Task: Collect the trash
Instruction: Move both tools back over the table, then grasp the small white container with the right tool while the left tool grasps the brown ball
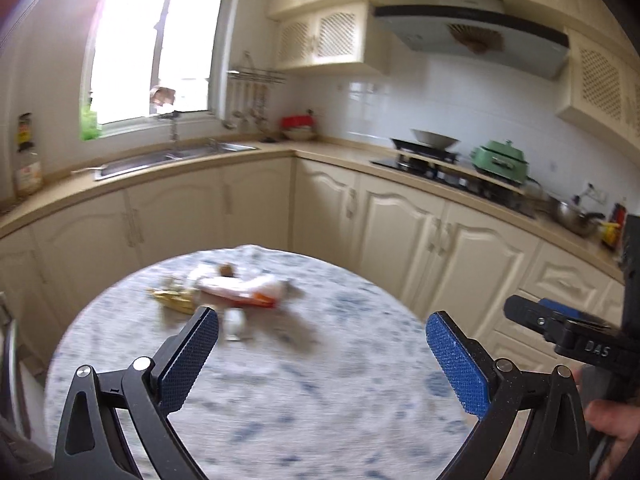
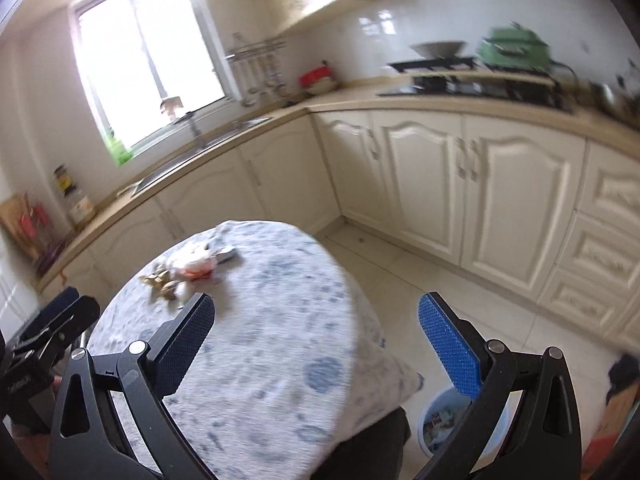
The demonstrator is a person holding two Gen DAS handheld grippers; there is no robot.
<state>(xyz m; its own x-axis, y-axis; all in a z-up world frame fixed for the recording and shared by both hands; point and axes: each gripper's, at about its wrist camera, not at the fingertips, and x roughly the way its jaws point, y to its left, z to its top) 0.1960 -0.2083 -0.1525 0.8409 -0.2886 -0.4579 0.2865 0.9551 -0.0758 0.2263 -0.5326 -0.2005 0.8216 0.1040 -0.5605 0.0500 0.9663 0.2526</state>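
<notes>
A small heap of trash lies on the far part of a round table [image 1: 280,392] with a blue-patterned cloth: a white and orange wrapper [image 1: 244,290], a yellowish peel [image 1: 174,298], a brown nut shell [image 1: 227,269] and a small white scrap [image 1: 235,322]. My left gripper [image 1: 322,332] is open and empty, held above the table short of the heap. My right gripper [image 2: 316,320] is open and empty over the table's right edge; the same heap [image 2: 188,270] lies beyond its left finger. A light blue bin [image 2: 440,420] with trash in it stands on the floor under the right gripper.
Cream kitchen cabinets [image 1: 404,232] wrap around behind the table, with a sink [image 1: 168,158] under the window and a stove [image 1: 432,156] with a green pot [image 1: 500,160]. The right gripper's body [image 1: 568,336] shows at the right of the left wrist view. Tiled floor [image 2: 404,276] lies right of the table.
</notes>
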